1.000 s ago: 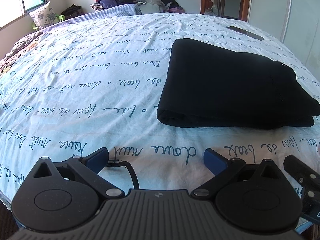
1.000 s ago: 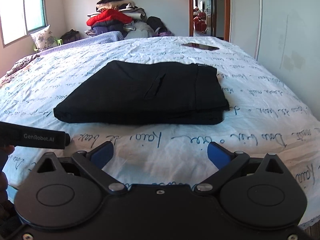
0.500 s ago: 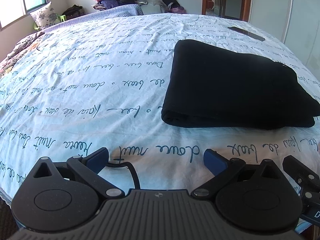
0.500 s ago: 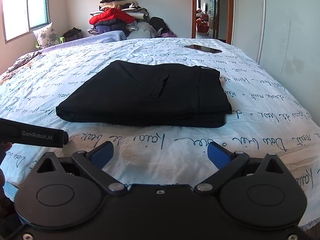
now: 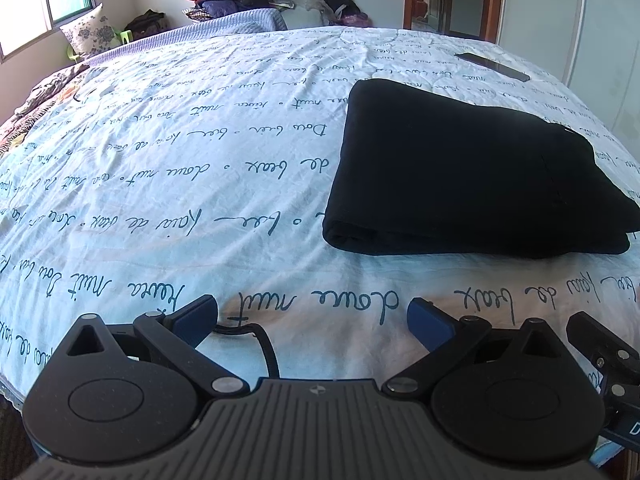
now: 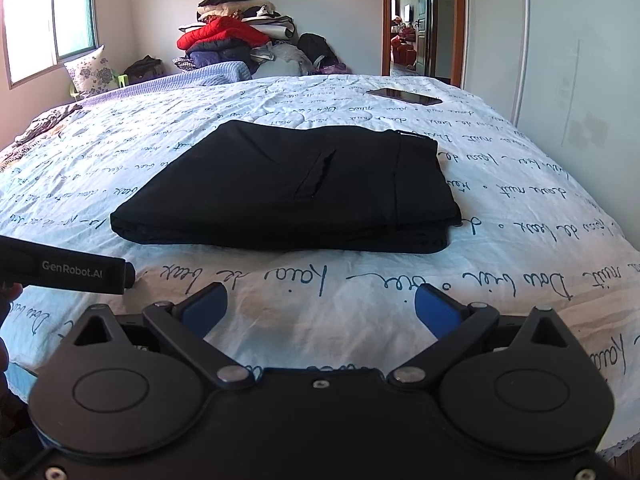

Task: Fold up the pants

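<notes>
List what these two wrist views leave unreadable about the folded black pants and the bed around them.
- Folded black pants: how many layers are stacked; the black cloth swallows the fold lines in both views. Its right corner is cut by the left wrist frame edge.
- Flat dark slab on the white script-printed bedspread: too small to identify.
- Near bed edge: hidden behind the open left gripper and the open right gripper.

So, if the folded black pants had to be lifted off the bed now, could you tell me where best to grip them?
Probably the near stacked edge of the black pants. It faces both open grippers, left gripper and right gripper, and its layers stand raised above the bedsheet. Come in low from the near side, one gripper toward each near corner, pinching all layers so the fold holds.
</notes>
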A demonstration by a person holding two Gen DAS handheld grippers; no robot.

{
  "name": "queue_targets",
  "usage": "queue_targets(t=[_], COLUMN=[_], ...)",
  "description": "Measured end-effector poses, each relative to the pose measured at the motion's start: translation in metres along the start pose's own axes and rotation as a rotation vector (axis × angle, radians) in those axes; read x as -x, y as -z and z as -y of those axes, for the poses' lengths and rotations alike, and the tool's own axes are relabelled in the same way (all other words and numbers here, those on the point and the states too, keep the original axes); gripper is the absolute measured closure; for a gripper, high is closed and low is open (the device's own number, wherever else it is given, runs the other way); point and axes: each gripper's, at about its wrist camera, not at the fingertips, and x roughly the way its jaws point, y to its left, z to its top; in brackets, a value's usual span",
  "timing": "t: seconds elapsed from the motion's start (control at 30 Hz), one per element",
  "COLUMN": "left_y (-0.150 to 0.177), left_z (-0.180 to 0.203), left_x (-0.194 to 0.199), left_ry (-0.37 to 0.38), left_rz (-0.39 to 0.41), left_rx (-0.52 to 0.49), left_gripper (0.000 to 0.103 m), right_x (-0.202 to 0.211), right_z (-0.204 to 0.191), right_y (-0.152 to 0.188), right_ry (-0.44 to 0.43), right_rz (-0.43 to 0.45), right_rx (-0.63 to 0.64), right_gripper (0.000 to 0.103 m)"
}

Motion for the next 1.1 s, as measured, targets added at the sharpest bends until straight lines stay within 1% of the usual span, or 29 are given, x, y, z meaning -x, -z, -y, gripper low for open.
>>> queue_targets(t=[0.87, 0.97, 1.1], left_y=[0.000, -0.001, -0.007], left_z=[-0.001, -0.001, -0.007], left_x=[0.001, 0.004, 0.014], left_ry=[-0.004, -0.001, -0.012], left_rz=[0.004, 0.015, 0.070], left_rx=[-0.008, -0.017, 0.005], left_gripper=[0.001, 0.001, 0.001], right_x=[0.001, 0.001, 0.002], right_z=[0.000, 0.000, 0.000], right_y=[0.000, 0.000, -0.001], right_ry=[0.001, 0.001, 0.000], right_rz=[0.001, 0.000, 0.007], right_rx=[-0.003, -0.004, -0.001], right_gripper=[0.002, 0.002, 0.002])
